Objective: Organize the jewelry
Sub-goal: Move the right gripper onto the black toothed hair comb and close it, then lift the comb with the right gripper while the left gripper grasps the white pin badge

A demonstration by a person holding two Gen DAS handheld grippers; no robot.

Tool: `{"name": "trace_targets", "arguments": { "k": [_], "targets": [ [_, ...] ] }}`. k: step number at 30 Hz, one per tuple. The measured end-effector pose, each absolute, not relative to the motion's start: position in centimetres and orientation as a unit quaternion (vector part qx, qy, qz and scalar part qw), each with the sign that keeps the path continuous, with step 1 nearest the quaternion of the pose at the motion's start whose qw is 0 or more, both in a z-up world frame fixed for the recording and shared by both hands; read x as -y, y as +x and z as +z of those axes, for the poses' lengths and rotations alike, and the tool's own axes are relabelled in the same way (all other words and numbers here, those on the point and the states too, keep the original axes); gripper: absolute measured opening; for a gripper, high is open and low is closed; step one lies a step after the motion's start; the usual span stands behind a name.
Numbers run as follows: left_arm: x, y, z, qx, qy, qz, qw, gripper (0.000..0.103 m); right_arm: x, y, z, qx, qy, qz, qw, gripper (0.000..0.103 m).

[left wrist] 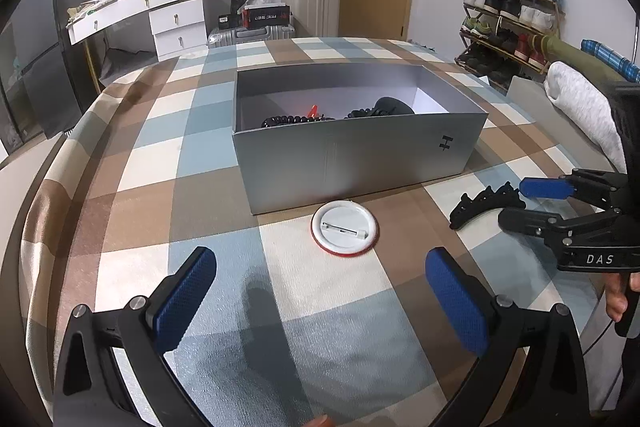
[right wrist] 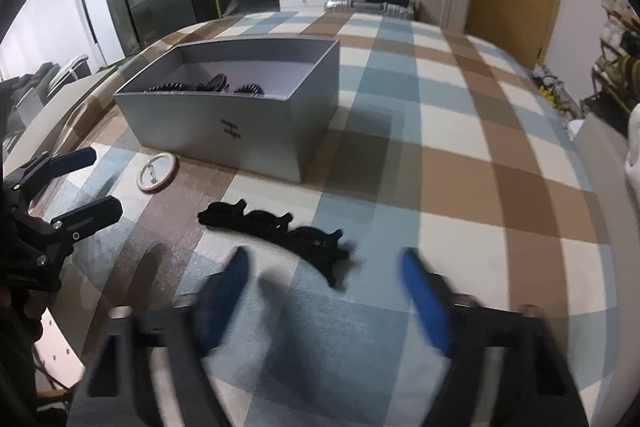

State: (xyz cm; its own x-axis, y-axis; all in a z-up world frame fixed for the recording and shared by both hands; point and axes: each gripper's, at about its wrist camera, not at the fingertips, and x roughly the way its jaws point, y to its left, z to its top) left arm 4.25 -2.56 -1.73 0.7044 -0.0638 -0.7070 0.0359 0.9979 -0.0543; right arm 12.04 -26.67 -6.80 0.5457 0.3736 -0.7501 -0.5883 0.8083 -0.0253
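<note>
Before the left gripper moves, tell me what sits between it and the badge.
Nothing visible. The left gripper is open, and only bare checked cloth lies between its fingers and the badge, which lies before the box.

Right gripper (right wrist: 324,291) low in foreground, blurred, blue pads (right wrist: 420,291) wide apart, nothing between. Black hair clip (right wrist: 276,231) on checked cloth (right wrist: 440,155) just ahead of pads, apart from them. Grey box (right wrist: 224,131) beyond, open-topped, dark beads (right wrist: 208,86) inside. Round badge (right wrist: 157,171) pin side up, just beside box front. Left gripper (right wrist: 90,183) at left edge, spread, empty.
</note>
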Motion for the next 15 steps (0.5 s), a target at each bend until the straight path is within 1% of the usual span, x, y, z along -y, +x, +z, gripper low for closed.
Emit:
{"name": "trace_targets", "arguments": {
  "k": [5,7,9,15],
  "targets": [
    [2.7,4.3,-1.7,-0.383,-0.015,-0.026,0.923,0.102,26.0,11.7,-6.7,-0.383,-0.135,0.299,0.864,0.045],
    [2.7,4.3,-1.7,-0.384,-0.014,-0.026,0.923,0.102,25.8,11.5,-6.8,-0.384,-0.142,0.303,0.861,0.027],
    [2.7,4.3,-1.7,-0.384,-0.014,-0.026,0.923,0.102,25.7,11.1,-6.7,-0.382,-0.147,0.311,0.858,0.019],
    [2.7,4.4,-1.8,-0.384,-0.013,-0.026,0.923,0.102,25.8,10.6,-6.0,-0.368,-0.147,0.324,0.859,0.018]
  ]
}}
